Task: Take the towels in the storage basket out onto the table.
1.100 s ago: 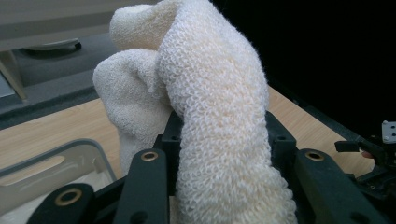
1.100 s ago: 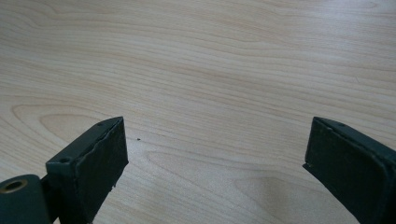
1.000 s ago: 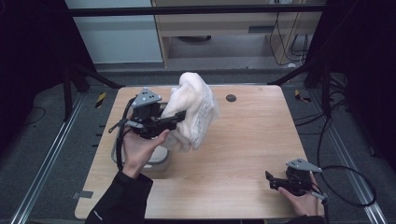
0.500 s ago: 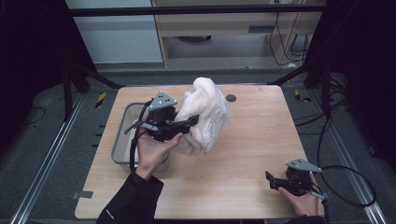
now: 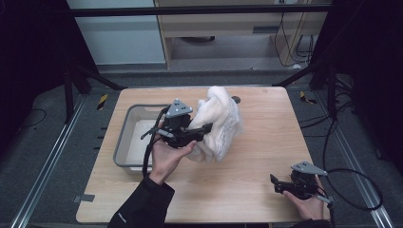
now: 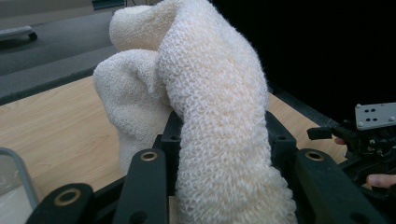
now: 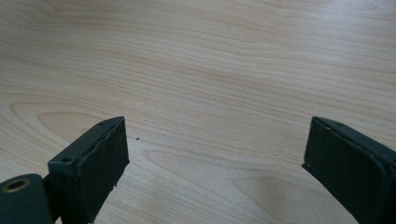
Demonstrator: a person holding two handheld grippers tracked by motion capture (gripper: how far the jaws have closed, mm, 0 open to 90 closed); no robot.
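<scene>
- Cream looped-terry towel (image 5: 219, 122), bunched and lifted at centre frame, clamped between jaws of left gripper (image 5: 202, 130); coarse knit pile, folds rising above jaws (image 6: 205, 93).
- Grey rectangular plastic tray (image 5: 124, 137) at centre left, beside left hand (image 5: 168, 154).
- Right gripper (image 5: 278, 184) at lower right, jaws wide apart, holding nothing, over pale wood-grain table (image 7: 224, 70).
</scene>
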